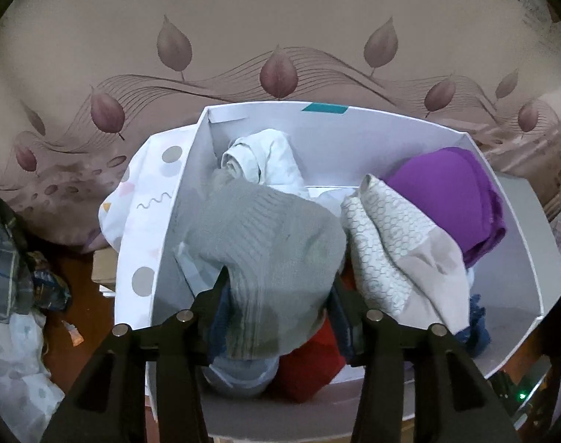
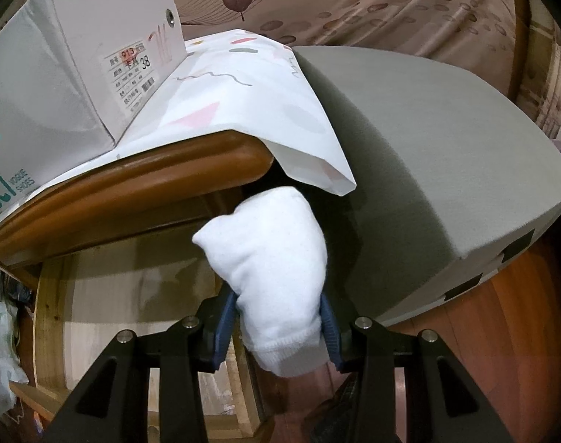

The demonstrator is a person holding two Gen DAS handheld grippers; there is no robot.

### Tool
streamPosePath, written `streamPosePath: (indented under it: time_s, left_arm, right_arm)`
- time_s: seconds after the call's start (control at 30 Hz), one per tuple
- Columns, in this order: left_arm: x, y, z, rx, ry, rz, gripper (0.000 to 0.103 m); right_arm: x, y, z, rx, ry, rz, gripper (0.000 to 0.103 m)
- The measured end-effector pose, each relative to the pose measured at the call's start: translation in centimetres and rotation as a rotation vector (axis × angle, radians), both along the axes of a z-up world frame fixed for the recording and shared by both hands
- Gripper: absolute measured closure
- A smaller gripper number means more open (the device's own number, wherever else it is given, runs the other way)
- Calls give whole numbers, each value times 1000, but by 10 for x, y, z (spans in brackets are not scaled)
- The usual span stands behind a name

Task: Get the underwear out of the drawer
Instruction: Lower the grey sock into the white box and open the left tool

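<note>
Underwear and socks crowd a white cardboard box (image 1: 191,170) seen from the left wrist camera, with a grey knit piece (image 1: 265,243) lying between the fingers of the left gripper (image 1: 276,295). Its jaws stand partly apart; the cloth bulges between them and hides both pads, so whether they press on it cannot be told from this view. A white rolled garment (image 1: 258,158) sits at 12 o'clock from the grey piece, a honeycomb-patterned piece (image 1: 387,243) at 3 o'clock, a purple garment (image 1: 450,192) at 2 o'clock, and a red item (image 1: 310,369) at 6 o'clock, partly tucked under the grey one.

In the right wrist view, the right gripper (image 2: 276,317) is clamped on a white sock-like bundle (image 2: 269,265) — blue pads pinch it from both sides near its ribbed cuff. It hangs clear of a wooden tabletop edge (image 2: 132,192) at 10 o'clock; a shoebox (image 2: 77,74) rests on a patterned cloth (image 2: 243,92) above, and a grey slab (image 2: 428,166) lies at 2 o'clock.

Everything here looks light, soft and limp — it should crumple rather than slip, and nothing appears breakable. A pinch on a thick fold or rolled middle seems safest; a thin edge could drag neighbours along.
</note>
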State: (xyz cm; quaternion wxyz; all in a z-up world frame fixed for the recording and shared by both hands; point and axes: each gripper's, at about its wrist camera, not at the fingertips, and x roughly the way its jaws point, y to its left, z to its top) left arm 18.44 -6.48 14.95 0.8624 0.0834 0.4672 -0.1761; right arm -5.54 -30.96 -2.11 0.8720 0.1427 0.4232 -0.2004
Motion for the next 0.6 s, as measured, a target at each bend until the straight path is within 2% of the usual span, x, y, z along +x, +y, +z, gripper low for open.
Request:
streamPosePath:
  time_s: [0.17,0.3,0.47,0.6]
  left_arm:
    - [3,2,-3,-8,10,28,48]
    - [5,5,-3,-17,21,45,45]
    - [2,13,6,-68,28,64,38]
    - [-6,14,15,-70,7,58,30]
  right_arm:
    - [1,-1,-2,6,4,3,62]
    - [1,0,-1,2,0,6,62]
    - [2,2,-1,-2,-3,9,62]
    - [2,2,0,-4,-5,7,62]
